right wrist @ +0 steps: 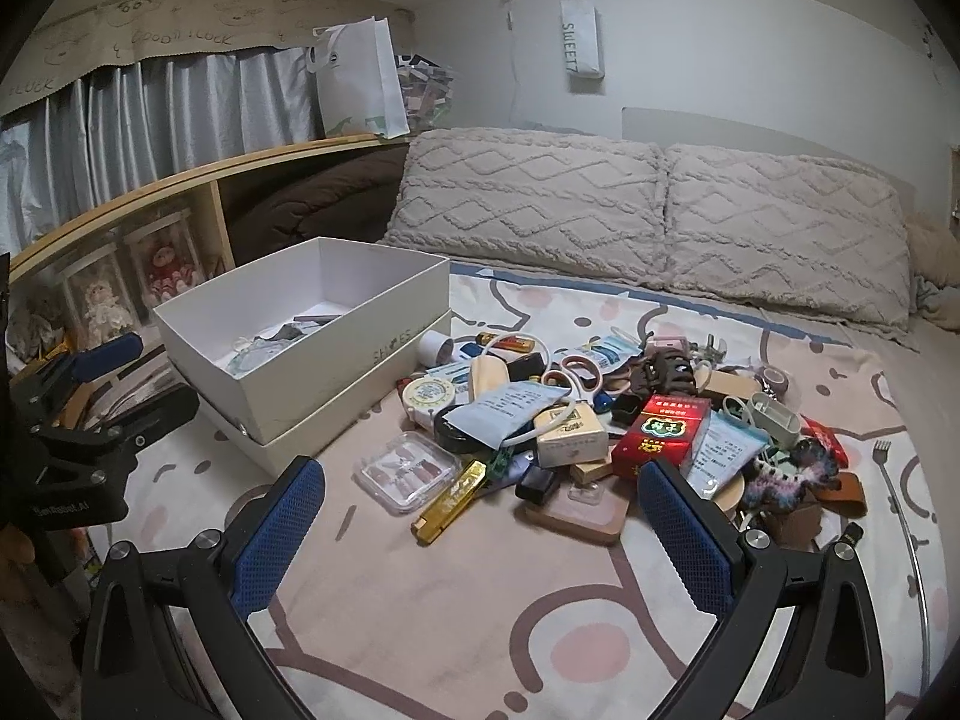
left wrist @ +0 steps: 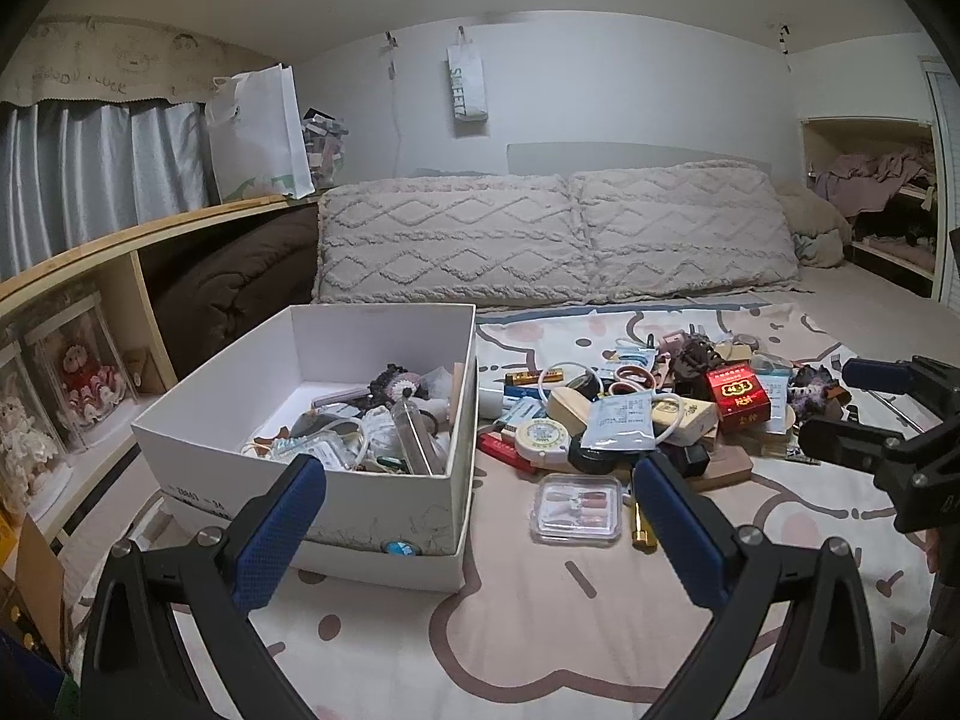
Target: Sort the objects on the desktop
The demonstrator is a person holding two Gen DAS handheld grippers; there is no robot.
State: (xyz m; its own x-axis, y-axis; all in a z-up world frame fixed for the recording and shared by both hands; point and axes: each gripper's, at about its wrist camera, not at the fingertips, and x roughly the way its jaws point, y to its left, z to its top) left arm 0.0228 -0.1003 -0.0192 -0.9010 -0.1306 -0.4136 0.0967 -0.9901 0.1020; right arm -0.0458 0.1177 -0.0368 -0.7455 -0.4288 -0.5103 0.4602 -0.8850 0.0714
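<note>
Both hand-held grippers wide, empty: left hand-held gripper (left wrist: 474, 501) faces white cardboard shoe box (left wrist: 384, 498) collecting sorted items; right hand-held gripper (right wrist: 480, 501) faces gold rectangular lighter (right wrist: 450, 501), likely next pick.

Both wrist views look low across the bed toward the pillows (left wrist: 558, 240), sharing the box (left wrist: 312, 480) and clutter pile (right wrist: 600, 420).

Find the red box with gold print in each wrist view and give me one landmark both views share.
Left wrist: the red box lies right of centre, on top of the pile, right of the white box.
Right wrist: the red box lies centre-right, near the pile's front.
Shared landmark: the clear case of fake nails, in front of the pile.
</note>
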